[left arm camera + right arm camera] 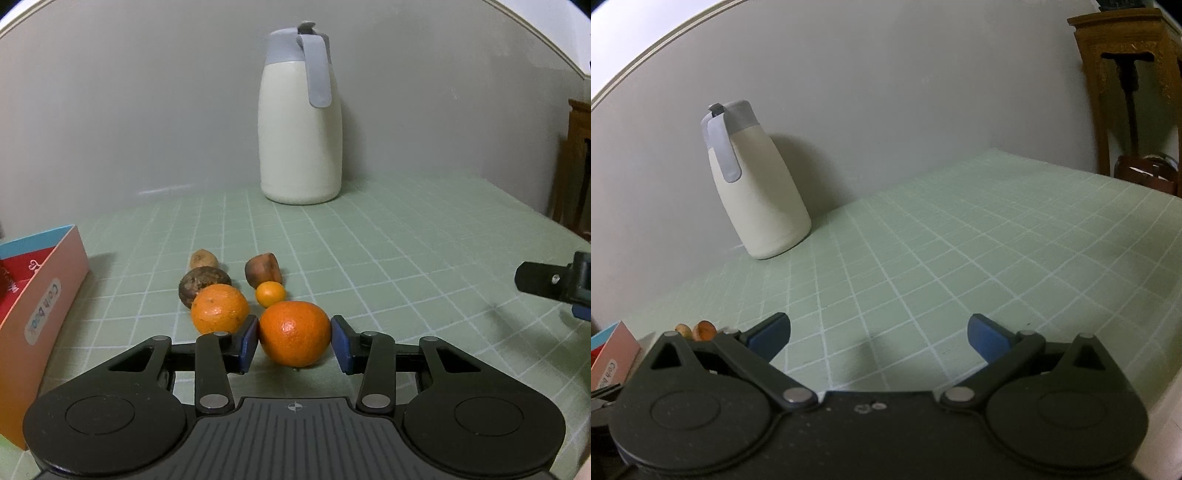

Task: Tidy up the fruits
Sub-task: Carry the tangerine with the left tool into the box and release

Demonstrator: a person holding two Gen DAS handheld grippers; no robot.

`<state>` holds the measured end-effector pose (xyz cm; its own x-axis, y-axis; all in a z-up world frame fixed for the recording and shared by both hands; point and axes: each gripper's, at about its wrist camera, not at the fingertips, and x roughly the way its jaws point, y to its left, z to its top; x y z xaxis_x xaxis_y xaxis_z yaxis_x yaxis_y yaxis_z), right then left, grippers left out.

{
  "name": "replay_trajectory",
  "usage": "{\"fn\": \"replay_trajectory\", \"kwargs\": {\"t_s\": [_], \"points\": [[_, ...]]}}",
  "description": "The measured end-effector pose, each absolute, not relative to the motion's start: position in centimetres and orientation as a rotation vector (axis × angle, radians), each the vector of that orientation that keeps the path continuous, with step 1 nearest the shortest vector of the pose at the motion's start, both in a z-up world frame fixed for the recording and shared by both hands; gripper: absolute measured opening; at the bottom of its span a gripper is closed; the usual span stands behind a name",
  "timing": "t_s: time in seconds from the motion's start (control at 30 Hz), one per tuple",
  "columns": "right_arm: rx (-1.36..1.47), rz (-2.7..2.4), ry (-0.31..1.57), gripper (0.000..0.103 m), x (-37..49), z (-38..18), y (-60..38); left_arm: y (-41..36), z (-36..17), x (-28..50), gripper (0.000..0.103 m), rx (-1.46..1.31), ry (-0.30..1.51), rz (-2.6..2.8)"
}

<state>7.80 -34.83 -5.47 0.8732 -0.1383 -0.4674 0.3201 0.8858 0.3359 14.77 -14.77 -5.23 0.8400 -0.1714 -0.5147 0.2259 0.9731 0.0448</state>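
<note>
Blue pads of the left gripper (294, 341) sit at nine and three o'clock of the near orange (294, 333) — both appear to touch its sides, gripping it at its widest. It rests on the bench (406, 258). Firm, round and smooth-skinned, it could roll or slip; the midline is probably the safest hold. Another orange (219, 308), a kumquat (270, 294) and brown fruits (202, 285) cluster at twelve; the box (40, 295) stands at nine. Right gripper (879, 338) hangs open — empty.
</note>
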Motion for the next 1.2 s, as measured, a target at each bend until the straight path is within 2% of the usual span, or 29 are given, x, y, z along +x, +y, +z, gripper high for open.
{"fn": "replay_trajectory", "kwargs": {"t_s": [0.8,1.2], "points": [[0.37,-0.235,0.464,0.103,8.4,-5.3,-33.6,-14.0,-4.6,14.2,0.043,0.094,0.512,-0.195],[0.362,-0.188,0.459,0.103,8.9,-4.9,-32.1,-10.6,-2.3,12.5,0.043,0.105,0.398,-0.105]]}}
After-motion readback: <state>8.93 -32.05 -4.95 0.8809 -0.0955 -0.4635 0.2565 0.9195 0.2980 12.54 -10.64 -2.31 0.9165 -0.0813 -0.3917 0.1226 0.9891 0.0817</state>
